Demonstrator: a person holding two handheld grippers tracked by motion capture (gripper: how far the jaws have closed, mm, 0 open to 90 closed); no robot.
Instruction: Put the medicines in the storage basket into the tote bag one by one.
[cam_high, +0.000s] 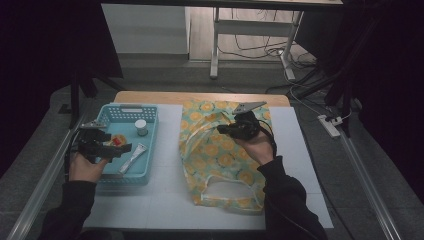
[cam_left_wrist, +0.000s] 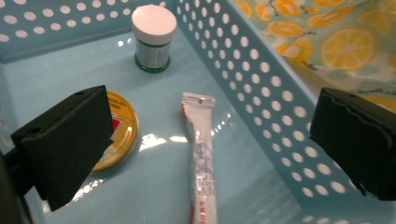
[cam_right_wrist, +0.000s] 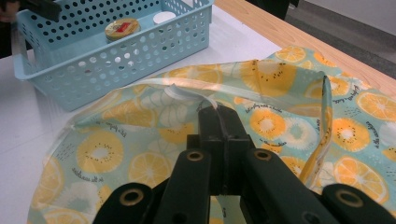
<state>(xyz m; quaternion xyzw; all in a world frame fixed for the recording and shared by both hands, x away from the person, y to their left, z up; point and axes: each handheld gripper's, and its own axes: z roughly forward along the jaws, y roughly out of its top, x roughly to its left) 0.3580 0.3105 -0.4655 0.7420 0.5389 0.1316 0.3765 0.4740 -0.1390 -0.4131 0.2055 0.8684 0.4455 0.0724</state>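
Nearest the person's edge of the table lies the bag's white handle loop; the lemon-print bag runs lengthwise from there toward the far edge, about mid-table. R gripper sits over the bag's far half, jaws closed tight on the bag's white-piped rim, pinching a fold of fabric up so the mouth stands a bit open twd the basket side, as the right gripper view shows. L gripper hangs over the near half of the blue basket at the table's left side, jaws wide apart w/ nothing between them. Directly below and between those jaws, per the left gripper view, lies the white sachet, long axis running near-to-far, roughly along the gripper's line of sight, close by the basket wall nearest the bag. Yellow tin lies just beside it, partly under one jaw; white-lidded jar stands upright at the far end. L hand is clearly nearer; likely next: drop straight down and close across the sachet's narrow width.
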